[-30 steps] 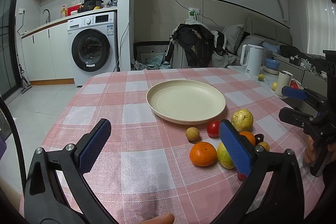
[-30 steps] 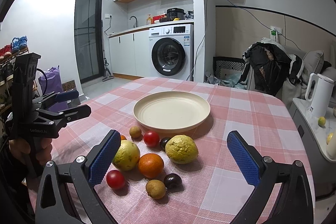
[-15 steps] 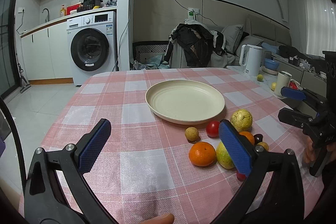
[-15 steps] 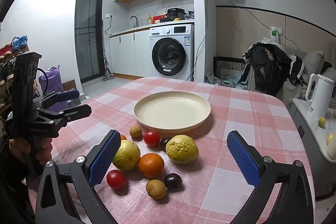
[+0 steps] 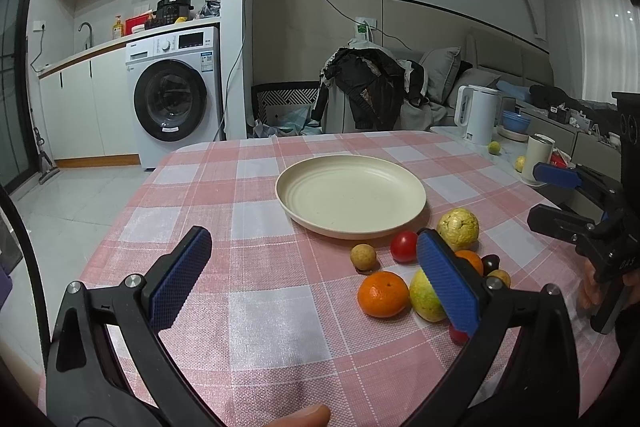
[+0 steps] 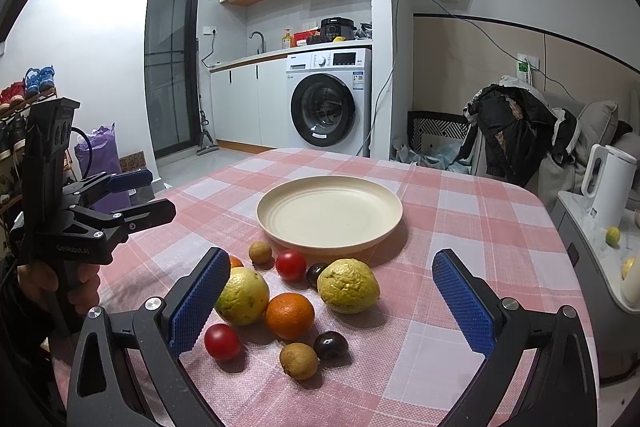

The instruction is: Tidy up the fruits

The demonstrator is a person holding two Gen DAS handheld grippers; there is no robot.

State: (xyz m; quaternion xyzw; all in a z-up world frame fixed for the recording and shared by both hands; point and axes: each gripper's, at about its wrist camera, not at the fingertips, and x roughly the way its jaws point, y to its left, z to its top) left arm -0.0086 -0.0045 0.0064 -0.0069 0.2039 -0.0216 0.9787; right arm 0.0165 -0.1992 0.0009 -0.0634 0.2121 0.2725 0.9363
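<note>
Both grippers, left and right, gape wide, holding nothing, above the near table edge. We judge: pre-grasp, no fruit moved yet. Next: drop the right over the orange, close gently. Fruits, nine or so, mixed sizes, cluster just near of the empty cream plate, mid-table.
</note>
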